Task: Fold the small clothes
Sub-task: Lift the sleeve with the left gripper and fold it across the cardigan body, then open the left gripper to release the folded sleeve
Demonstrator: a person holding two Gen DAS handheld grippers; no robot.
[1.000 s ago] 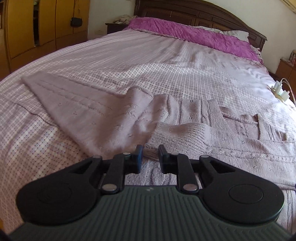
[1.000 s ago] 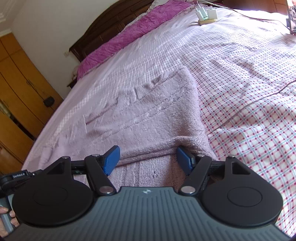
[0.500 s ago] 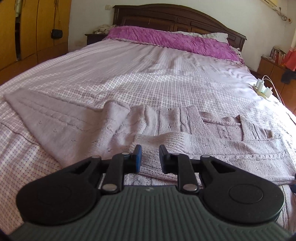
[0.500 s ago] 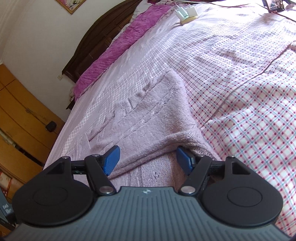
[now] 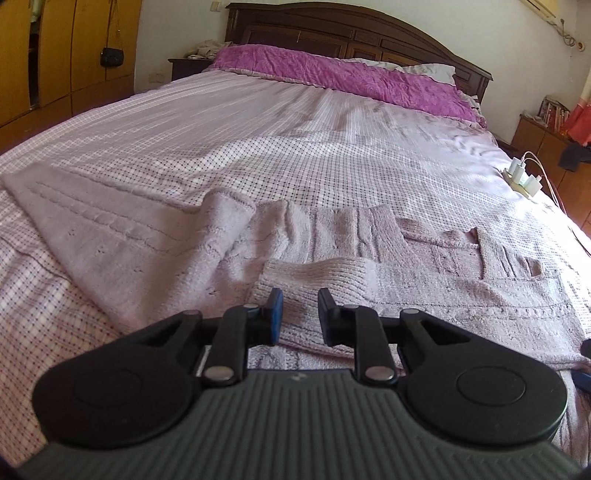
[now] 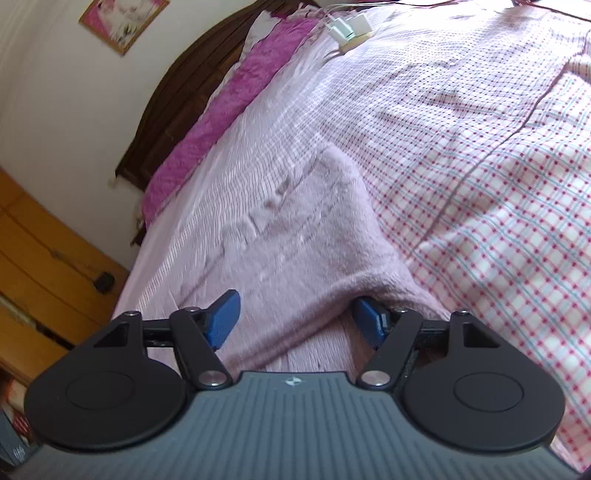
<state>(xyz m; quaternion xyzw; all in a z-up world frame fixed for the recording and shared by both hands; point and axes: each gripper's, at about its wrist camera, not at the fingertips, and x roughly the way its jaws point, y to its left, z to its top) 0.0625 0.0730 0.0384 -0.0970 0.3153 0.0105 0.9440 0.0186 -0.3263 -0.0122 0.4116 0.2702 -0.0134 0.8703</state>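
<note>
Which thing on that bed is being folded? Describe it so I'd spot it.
Start at the big bed with the checked cover. Near its foot lies a pale lilac knitted sweater, one ribbed sleeve folded across it. Its fuzzy knit, unlike the flat printed cover, sets it apart.

Right gripper (image 6: 295, 319) at bottom centre, blue pads wide apart, jaws closing slightly. Pale lilac knit sweater (image 6: 303, 236) fills centre frame, running from the jaws up toward the middle; a raised fold of it sits between the pads, right pad (image 6: 369, 323) tucked under the fold edge, left pad (image 6: 221, 319) clear of the fabric. Checked bedsheet (image 6: 498, 203) covers right side. Magenta pillow cover (image 6: 221, 118) and dark wooden headboard (image 6: 177, 96) upper left. White power strip (image 6: 349, 29) top centre. Wooden wardrobe (image 6: 44, 258) at left edge.
</note>
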